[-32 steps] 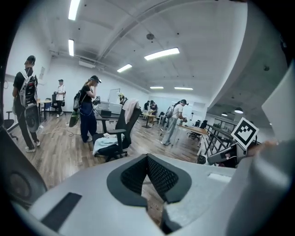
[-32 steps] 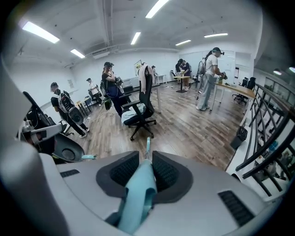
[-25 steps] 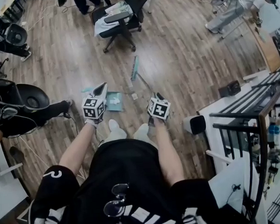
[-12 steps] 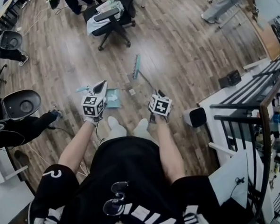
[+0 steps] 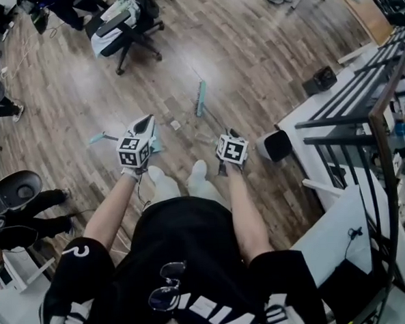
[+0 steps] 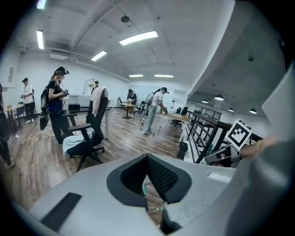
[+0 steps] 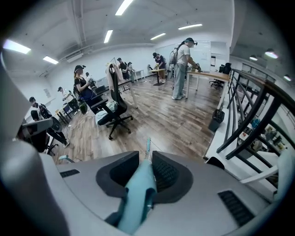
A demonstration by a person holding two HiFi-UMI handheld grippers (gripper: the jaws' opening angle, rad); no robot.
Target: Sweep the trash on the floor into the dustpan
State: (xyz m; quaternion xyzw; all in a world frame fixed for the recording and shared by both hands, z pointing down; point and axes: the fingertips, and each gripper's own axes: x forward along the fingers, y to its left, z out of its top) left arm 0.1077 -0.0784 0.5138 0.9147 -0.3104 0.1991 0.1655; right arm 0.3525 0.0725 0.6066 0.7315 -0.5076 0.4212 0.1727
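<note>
My right gripper (image 5: 229,136) (image 7: 146,159) is shut on the teal handle (image 7: 138,198) of a broom. The broom head (image 5: 200,98) (image 7: 147,144) rests on the wooden floor ahead of the feet. A flat teal dustpan (image 5: 155,144) lies on the floor, half hidden behind my left gripper (image 5: 145,121) (image 6: 147,159). Its jaws look shut, and only a teal sliver and floor show behind them. A small pale scrap of trash (image 5: 175,125) lies between the dustpan and the broom head.
Another teal item (image 5: 97,137) (image 7: 64,158) lies on the floor to the left. An office chair (image 5: 122,26) stands further ahead. A black-and-white bin (image 5: 277,145), a white ledge and a black railing (image 5: 364,120) close off the right. A person's legs (image 5: 27,203) stretch in from the left.
The head view has shifted, so the chair and bystanders have slid up and left. Both grippers, the broom and the dustpan keep their places relative to the feet. Neither grip has changed.
</note>
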